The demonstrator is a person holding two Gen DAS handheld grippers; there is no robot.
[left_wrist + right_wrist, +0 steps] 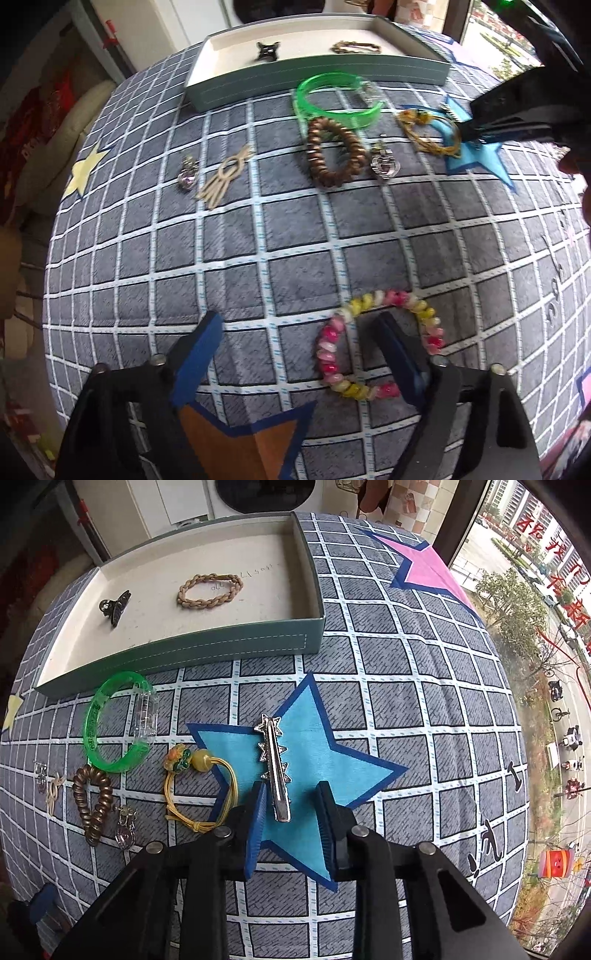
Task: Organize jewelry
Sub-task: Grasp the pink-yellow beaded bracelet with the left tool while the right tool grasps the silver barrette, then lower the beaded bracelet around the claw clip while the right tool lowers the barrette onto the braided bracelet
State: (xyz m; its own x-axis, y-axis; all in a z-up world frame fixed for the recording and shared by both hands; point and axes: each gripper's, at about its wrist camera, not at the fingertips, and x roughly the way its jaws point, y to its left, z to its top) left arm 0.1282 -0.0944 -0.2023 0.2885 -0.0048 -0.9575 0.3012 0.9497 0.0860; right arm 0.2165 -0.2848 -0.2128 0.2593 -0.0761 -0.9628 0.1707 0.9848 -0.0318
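My left tongs stood wide over the checked cloth on the worktop, holding nothing. One finger sat inside the ring of the pink-and-yellow bead bracelet, the other well outside it on the cloth; I could not tell whether the inner pad touched the beads.

My right tongs were narrow, their blue pads on either side of the near end of the silver clip, which lay on the blue star. A gap showed on both sides, so the clip was between the pads but not pinched.

The box lay at the far side of the cloth with a dark claw clip and a braided tan band inside. There was faint handwriting on its floor near the band, too small for me to read.

Just in front of the box sat the green bangle, with pale lettering along its side that I could not make out. Near it were the bronze coil tie, the yellow cord tie, two small pendants and a gold tassel piece.

A pink star marked the far corner. Black characters were printed on the cloth at my right, and red signs hung outside the window; both were illegible to me.
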